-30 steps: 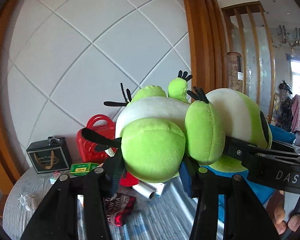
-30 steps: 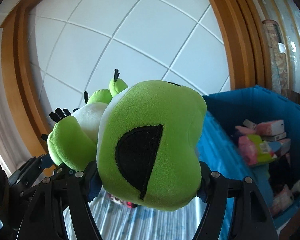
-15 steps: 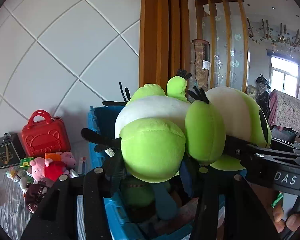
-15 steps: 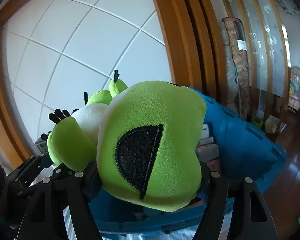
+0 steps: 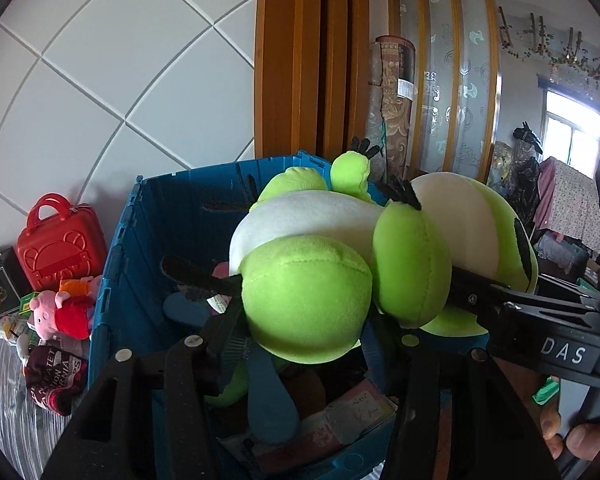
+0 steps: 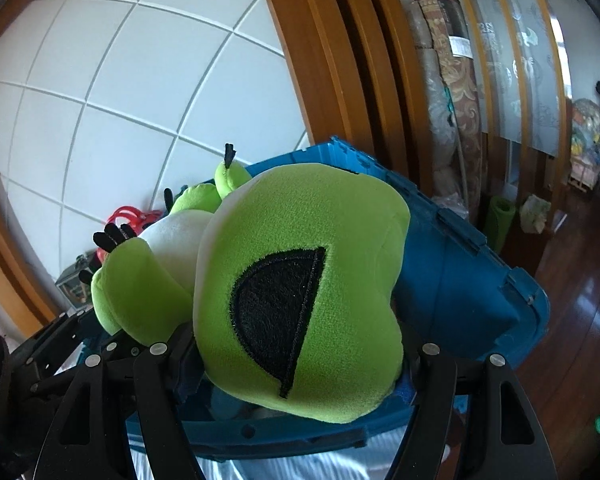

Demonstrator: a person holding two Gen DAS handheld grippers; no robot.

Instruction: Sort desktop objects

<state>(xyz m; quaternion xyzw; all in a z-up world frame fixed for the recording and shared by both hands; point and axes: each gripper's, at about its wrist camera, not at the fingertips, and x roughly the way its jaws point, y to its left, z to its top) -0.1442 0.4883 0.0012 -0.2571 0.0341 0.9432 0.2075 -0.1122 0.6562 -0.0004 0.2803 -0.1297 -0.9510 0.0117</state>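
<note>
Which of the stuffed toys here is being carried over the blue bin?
The big lime-green and white plush frog; the pink pig plush in red just lies on the table beside the blue plastic bin.

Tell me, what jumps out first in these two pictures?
A big lime-green plush frog fills both views, carried between the left claw at its foot and the right claw at its head; the left one's jaws are just opening. It hangs over an open blue crate, half full. Left of the crate sit a pink pig toy and a red case.
</note>
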